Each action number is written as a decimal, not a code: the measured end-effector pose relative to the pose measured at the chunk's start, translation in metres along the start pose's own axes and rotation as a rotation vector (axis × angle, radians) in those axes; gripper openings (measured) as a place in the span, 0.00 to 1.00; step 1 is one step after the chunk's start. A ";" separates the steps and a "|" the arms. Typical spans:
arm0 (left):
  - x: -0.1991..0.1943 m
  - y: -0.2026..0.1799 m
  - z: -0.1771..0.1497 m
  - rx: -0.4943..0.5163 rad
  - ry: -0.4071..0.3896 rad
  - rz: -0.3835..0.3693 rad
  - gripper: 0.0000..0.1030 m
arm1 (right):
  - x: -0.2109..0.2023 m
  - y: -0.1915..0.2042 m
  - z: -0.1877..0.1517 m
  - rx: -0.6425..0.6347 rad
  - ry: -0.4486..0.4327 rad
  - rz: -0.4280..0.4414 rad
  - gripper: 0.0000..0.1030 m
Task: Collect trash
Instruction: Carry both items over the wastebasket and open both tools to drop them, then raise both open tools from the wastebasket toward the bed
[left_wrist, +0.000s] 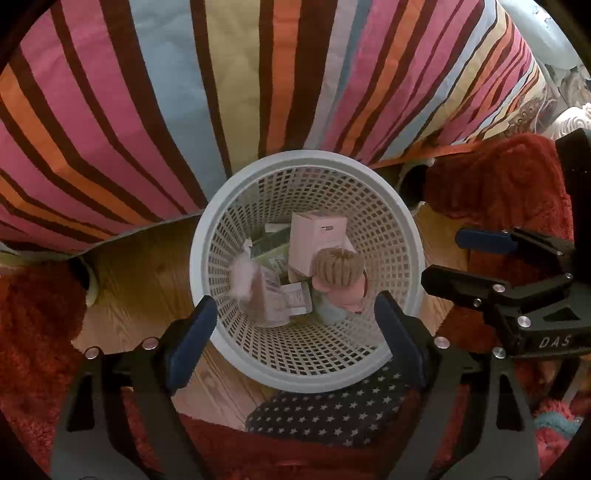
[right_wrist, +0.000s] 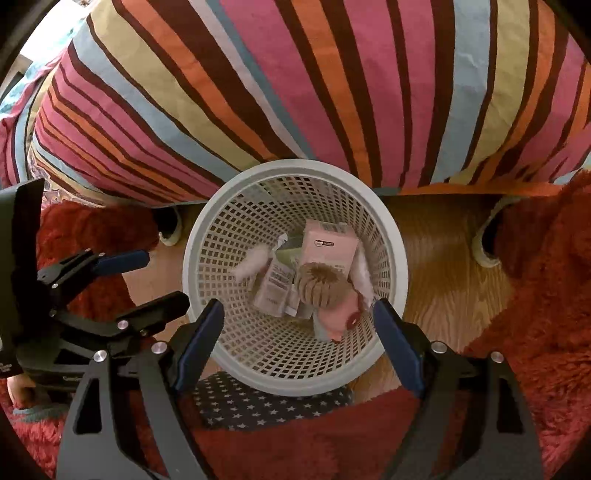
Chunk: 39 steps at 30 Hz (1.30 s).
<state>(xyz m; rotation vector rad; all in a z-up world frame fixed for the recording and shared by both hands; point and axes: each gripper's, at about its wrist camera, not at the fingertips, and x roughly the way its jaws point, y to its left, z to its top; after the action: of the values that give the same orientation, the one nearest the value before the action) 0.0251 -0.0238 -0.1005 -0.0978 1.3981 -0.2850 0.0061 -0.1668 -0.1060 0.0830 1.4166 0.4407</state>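
A white lattice waste basket (left_wrist: 207, 236) (right_wrist: 391, 236) stands on the wooden floor by the bed. Inside lie a pink carton (left_wrist: 317, 240) (right_wrist: 328, 243), a doll with tan hair (left_wrist: 338, 271) (right_wrist: 319, 286), printed packets (left_wrist: 280, 299) (right_wrist: 275, 286) and a white fluffy scrap (left_wrist: 242, 277) (right_wrist: 253, 264). My left gripper (left_wrist: 295, 328) is open and empty above the basket's near rim. My right gripper (right_wrist: 299, 325) is open and empty above the same rim. Each gripper shows in the other's view, the right one (left_wrist: 447, 258) and the left one (right_wrist: 162, 277), both open.
A striped bedspread (left_wrist: 258, 74) (right_wrist: 332, 74) hangs behind the basket. Red shaggy rugs (left_wrist: 498, 184) (right_wrist: 535, 295) lie on both sides. A dark star-patterned cloth (left_wrist: 332, 410) (right_wrist: 251, 402) lies just in front of the basket. Slippers (right_wrist: 484, 240) peek from under the rugs.
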 end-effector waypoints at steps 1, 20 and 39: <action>0.000 0.000 0.000 -0.001 0.001 0.000 0.82 | 0.000 0.000 0.000 -0.001 0.000 0.000 0.76; -0.061 -0.003 0.009 0.046 -0.155 0.003 0.82 | -0.046 0.004 0.012 -0.026 -0.146 0.042 0.76; -0.233 0.115 0.232 -0.098 -0.628 0.263 0.82 | -0.179 0.020 0.212 -0.219 -0.686 -0.085 0.76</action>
<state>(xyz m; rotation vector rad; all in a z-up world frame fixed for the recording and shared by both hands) 0.2353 0.1230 0.1358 -0.0744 0.7865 0.0386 0.1904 -0.1668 0.1028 -0.0065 0.6913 0.4388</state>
